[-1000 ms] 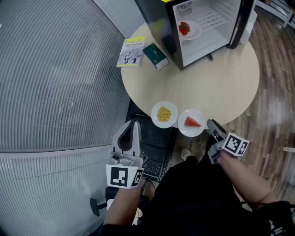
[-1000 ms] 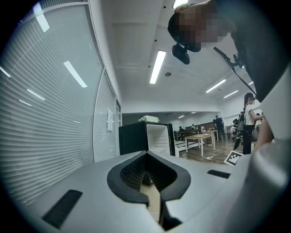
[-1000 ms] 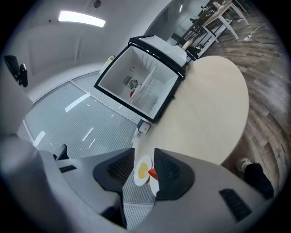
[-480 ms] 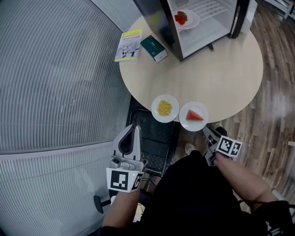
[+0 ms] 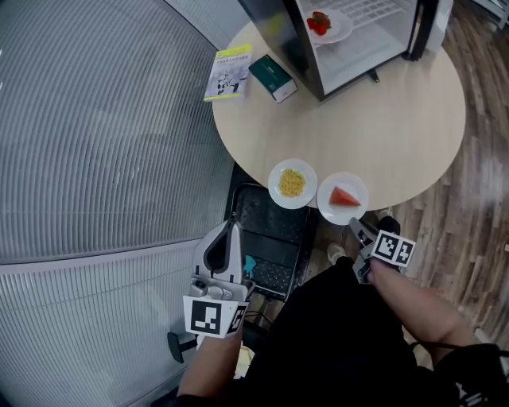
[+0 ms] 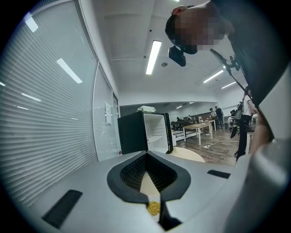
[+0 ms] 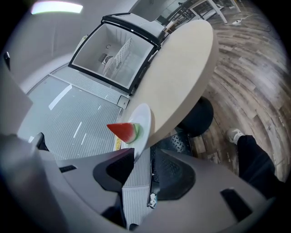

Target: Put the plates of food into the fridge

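Note:
A white plate with a watermelon wedge (image 5: 343, 197) sits at the round table's (image 5: 374, 119) near edge, beside a plate of yellow corn (image 5: 292, 184). My right gripper (image 5: 355, 228) is low at the watermelon plate's near rim. In the right gripper view its jaws stand apart, and the plate (image 7: 142, 122) has its rim just at the left fingertip, not pinched. My left gripper (image 5: 232, 224) hangs back left of the table, its fingertips together on nothing. The open fridge (image 5: 274, 24) at the far side holds a plate of strawberries (image 5: 326, 24).
A booklet (image 5: 229, 71) and a green book (image 5: 272, 78) lie left of the fridge. A black perforated frame (image 5: 270, 230) stands under the table's near edge. A ribbed glass wall (image 5: 95, 159) runs along the left and wood floor (image 5: 477, 183) lies to the right.
The head view has pulled back from the table. My right gripper has shifted from the watermelon plate's right side to its near rim. The left gripper stays held back.

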`<state>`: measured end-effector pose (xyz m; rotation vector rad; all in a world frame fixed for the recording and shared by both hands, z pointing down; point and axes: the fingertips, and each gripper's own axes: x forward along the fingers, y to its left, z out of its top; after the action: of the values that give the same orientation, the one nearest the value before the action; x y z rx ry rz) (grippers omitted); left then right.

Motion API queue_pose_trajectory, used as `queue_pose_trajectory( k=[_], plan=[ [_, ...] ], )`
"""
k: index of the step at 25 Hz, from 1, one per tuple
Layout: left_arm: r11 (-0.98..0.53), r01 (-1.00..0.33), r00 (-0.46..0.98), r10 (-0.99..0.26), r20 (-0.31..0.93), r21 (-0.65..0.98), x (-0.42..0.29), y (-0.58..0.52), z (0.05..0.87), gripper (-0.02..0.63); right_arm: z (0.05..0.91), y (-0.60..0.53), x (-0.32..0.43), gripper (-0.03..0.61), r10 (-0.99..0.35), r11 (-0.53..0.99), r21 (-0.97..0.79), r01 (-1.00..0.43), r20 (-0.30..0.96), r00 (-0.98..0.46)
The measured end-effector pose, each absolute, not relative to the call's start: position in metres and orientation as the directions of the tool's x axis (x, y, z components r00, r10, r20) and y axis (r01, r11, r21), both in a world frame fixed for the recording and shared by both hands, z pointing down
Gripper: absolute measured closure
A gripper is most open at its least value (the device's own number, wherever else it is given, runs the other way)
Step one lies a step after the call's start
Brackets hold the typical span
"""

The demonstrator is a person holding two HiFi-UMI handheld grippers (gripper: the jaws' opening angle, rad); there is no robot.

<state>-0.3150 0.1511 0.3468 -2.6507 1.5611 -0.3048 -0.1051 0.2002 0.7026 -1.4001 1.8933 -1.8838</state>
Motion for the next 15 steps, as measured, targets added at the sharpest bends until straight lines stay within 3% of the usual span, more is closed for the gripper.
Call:
queue_pose_trajectory(
  k=[11,15],
  plan=[
    [-0.478,-0.863,0.452,-0.875,0.172,-0.163,-0.321,0.156,0.352,0.609,0.701,0.177,-0.134,0.441,-0.662,-0.224,-0.914,-0.340,0.398,-0.635],
    [-0.473,-0.864,0.448,-0.878,0.168,-0.170,-0.323,0.159,0.351,0.609,0.705,0.177,-0.136,0.526,-0.651,-0.252,-0.913,-0.319,0.404,-0.642]
  ],
)
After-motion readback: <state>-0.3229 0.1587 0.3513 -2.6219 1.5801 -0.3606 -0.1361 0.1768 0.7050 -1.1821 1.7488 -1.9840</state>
